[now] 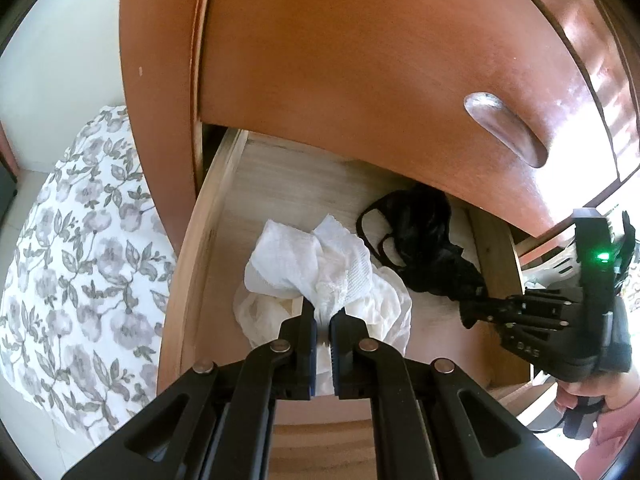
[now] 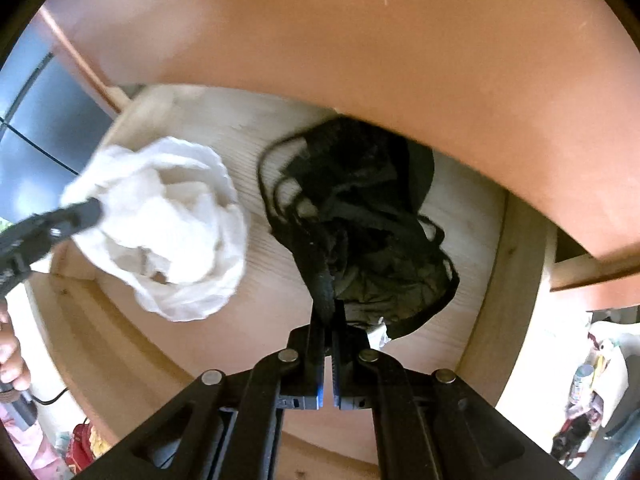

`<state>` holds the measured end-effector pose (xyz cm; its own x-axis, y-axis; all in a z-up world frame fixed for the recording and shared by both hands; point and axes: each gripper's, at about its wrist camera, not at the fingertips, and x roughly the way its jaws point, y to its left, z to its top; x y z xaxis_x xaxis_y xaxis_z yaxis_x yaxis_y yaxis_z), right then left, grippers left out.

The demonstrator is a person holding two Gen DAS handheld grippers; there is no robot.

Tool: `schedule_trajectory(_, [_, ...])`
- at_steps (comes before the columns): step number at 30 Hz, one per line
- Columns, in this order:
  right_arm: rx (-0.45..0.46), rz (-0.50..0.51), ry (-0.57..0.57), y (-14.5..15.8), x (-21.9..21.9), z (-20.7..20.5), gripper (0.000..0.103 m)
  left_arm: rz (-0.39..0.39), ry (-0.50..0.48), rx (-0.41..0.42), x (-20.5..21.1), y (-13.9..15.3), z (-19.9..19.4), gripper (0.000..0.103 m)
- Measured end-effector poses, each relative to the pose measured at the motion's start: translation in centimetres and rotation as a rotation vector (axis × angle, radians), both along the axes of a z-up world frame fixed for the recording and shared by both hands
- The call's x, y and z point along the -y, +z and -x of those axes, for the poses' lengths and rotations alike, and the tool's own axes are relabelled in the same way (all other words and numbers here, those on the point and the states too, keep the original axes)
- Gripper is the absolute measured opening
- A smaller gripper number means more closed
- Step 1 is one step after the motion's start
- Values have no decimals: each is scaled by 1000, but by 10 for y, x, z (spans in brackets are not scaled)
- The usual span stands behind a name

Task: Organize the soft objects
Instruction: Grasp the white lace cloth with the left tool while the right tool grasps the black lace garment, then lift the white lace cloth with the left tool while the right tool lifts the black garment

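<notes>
**Both grippers clamped on garments in the open drawer**

The left gripper point(image 1: 323, 312) pointed steeply down into a pale wooden drawer point(image 1: 192, 248) pulled out of an orange-brown chest point(image 1: 360, 52). Its jaws were pressed together on a fold of the white lacy garment point(image 1: 316, 264), which bunched up in a loose crumpled heap at the left half of the drawer floor, with part of it spilling under and beside the fingers. In the right wrist view the same white garment point(image 2: 168, 220) showed as a rumpled mound with the left gripper point(image 2: 94, 210) biting into its left edge.

The right gripper point(image 2: 329, 312) stood over the right half of the drawer, its jaws closed on a strap of the black lace garment point(image 2: 360, 220). The rest of that dark piece lay tangled on the drawer floor, thin straps looping out to the left, its far part tucked beneath the closed drawer front above (the one with the recessed handle point(image 1: 506, 130)). From the left wrist camera the right gripper point(image 1: 466, 312) reached in from the right side, with the black garment point(image 1: 424, 240) trailing from its tips.

The two garments lay just beside each other, the white to the left, the black to the right. A floral bedspread point(image 1: 80, 260) lay to the left of the chest
</notes>
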<state>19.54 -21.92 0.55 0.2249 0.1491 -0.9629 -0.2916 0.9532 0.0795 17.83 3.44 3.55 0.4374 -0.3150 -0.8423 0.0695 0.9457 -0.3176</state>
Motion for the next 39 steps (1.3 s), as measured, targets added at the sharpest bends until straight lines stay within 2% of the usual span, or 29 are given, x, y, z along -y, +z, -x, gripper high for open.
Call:
schedule_trajectory(7, [76, -102, -40, 30, 9, 27, 2, 9, 4, 0, 0, 2, 11, 5])
schedule_trajectory(17, [155, -340, -132, 58, 39, 59, 2, 29, 12, -13, 2, -4, 26, 5])
schedule_trajectory(26, [200, -540, -243, 47, 51, 82, 2, 49, 18, -7, 2, -5, 38, 5])
schedule_trajectory(34, [277, -625, -297, 46, 55, 93, 2, 80, 35, 32, 1, 4, 49, 5])
schedule_trajectory(39, [346, -661, -295, 59, 53, 97, 2, 96, 23, 87, 6, 23, 55, 5])
